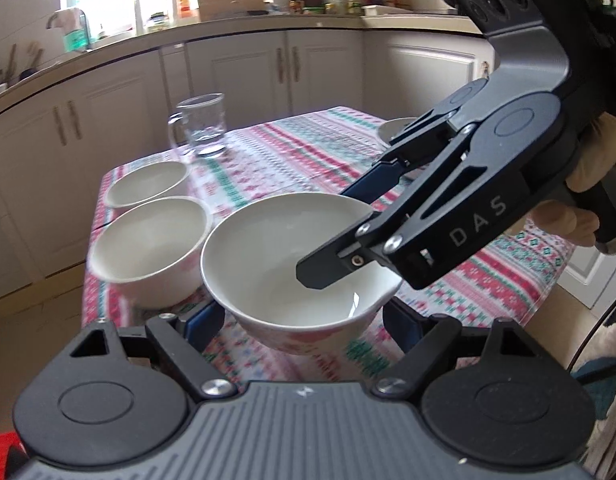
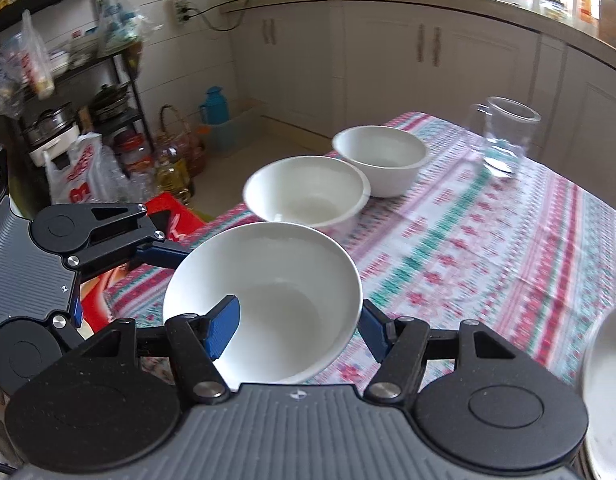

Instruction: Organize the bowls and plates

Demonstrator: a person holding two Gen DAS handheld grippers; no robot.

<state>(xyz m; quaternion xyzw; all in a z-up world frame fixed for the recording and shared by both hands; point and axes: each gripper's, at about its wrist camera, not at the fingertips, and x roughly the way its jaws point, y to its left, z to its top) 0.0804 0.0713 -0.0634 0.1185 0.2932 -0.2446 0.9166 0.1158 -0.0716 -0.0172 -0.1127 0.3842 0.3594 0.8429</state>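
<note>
**Right claw astride the bowl's wall, jaws apart**

Found the nearest bowl (image 2: 268,280), white and empty, at the near left corner of the patterned tablecloth (image 1: 300,160). Could not tell whether resting on the cloth or lifted just clear of it.

Saw the right claw (image 2: 294,332) set over that bowl's rim: one blue pad (image 2: 224,326) down inside the hollow, the other finger outside the wall. Noted the jaws standing well apart, far wider than the thin wall between them. Could not make out either pad pressing on the china.

Saw the left claw (image 1: 302,324) spread wide, one finger on each side of the same bowl's lower half and low beside it. Could not tell whether touching.

Counted a second white bowl (image 1: 148,240) just beside the first on the left, and a third (image 1: 148,184) right behind that, both upright. Spotted a clear glass mug (image 1: 202,128) farther back, and another white dish (image 1: 396,126) at the far right, partly hidden by the right claw. Noted cream cabinets (image 1: 244,72) beyond the table.
</note>
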